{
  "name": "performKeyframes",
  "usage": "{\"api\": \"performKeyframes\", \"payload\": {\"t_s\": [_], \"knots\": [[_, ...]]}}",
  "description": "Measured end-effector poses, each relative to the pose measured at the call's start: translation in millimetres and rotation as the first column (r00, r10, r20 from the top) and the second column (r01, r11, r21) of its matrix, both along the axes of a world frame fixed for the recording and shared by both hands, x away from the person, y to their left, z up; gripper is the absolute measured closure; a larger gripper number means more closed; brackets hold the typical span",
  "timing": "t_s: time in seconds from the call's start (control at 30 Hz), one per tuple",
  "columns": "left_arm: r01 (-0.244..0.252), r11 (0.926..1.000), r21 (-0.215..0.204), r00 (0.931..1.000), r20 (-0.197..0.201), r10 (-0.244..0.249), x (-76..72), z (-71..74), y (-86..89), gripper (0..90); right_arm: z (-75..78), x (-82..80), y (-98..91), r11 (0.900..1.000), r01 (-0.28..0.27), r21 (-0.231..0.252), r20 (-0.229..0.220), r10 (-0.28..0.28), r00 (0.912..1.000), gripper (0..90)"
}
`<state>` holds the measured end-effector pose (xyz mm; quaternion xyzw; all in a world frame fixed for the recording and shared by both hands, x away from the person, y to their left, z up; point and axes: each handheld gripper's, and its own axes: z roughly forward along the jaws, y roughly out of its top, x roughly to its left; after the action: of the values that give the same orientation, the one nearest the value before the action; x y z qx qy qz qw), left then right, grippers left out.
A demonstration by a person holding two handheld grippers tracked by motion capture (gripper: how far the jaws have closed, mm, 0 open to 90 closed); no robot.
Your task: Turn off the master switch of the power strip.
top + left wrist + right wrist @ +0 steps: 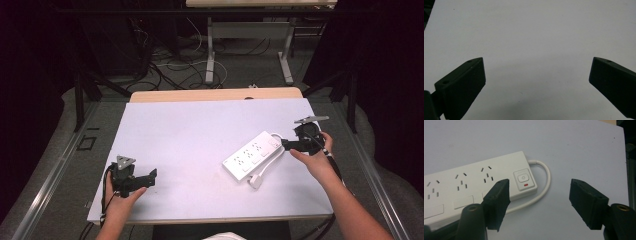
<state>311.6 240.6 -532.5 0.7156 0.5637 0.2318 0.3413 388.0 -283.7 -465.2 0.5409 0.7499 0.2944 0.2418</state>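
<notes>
One white power strip (pixel 252 154) lies slantwise on the bench (pixel 190 145), at about 4 o'clock from the bench's middle. It has three socket groups in a row and one switch (pixel 523 178) with a red mark at its end. One white cord (pixel 546 182) loops out of the switch end and runs back along the strip's side to one white plug (pixel 255 181), which lies at the strip's 6 o'clock.

The right gripper (pixel 286 144) sits at the strip's 3 o'clock end, held by one hand (pixel 315 159). In the right gripper view its two fingers (pixel 499 200) stand partly open with nothing clamped: one sits over the strip's near edge beside the switch, the other over bare bench, with the cord loop between them.

The left gripper (pixel 152 175) is well apart, at 8 o'clock from the strip near the bench's front edge. Its two fingers (pixel 464 85) are spread wide over bare bench and hold nothing.
</notes>
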Motion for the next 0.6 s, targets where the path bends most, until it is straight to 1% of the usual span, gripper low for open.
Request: {"api": "performKeyframes", "payload": {"t_s": [0.03, 0.1, 0.27, 0.33, 0.4, 0.5, 0.6], "knots": [[0.000, 1.0000, 0.000, 1.0000, 0.000, 0.000, 0.0, 0.0, 0.0, 0.6, 0.0, 0.0, 0.0, 1.0000, 0.000, 0.000, 0.000, 0.000, 1.0000, 33.4], [-0.001, 1.0000, -0.002, 1.0000, 0.006, 0.001, 0.0, -0.1, 0.0, 0.6, -0.1, 2.9, 0.8, 0.9999, 0.012, 0.001, -0.007, -0.012, 0.9999, 37.9], [-0.003, 1.0000, -0.002, 1.0000, 0.007, 0.003, 0.0, -0.3, 0.0, 0.6, -2.7, 10.2, 0.1, 0.9998, 0.022, 0.001, -0.025, -0.022, 0.9995, 40.6], [-0.003, 1.0000, -0.002, 0.9999, 0.010, 0.003, 0.2, -0.4, 0.2, 0.6, -4.1, 13.1, -0.2, 0.9998, 0.021, 0.001, -0.031, -0.021, 0.9993, 43.1], [-0.004, 1.0000, -0.003, 0.9999, 0.010, 0.004, 0.3, -0.6, 0.0, 0.6, -5.3, 15.8, 0.3, 0.9997, 0.025, -0.004, -0.032, -0.025, 0.9992, 43.7], [-0.001, 1.0000, 0.001, 1.0000, 0.003, 0.001, 0.3, -0.2, 0.3, 0.6, -6.4, 19.2, 1.3, 0.9997, 0.026, 0.003, -0.046, -0.026, 0.9986, 46.3], [-0.002, 1.0000, 0.000, 1.0000, 0.005, 0.002, 0.5, -0.4, 0.1, 0.6, -6.7, 21.7, 2.8, 0.9994, 0.033, 0.007, -0.030, -0.032, 0.9990, 48.5]]}}
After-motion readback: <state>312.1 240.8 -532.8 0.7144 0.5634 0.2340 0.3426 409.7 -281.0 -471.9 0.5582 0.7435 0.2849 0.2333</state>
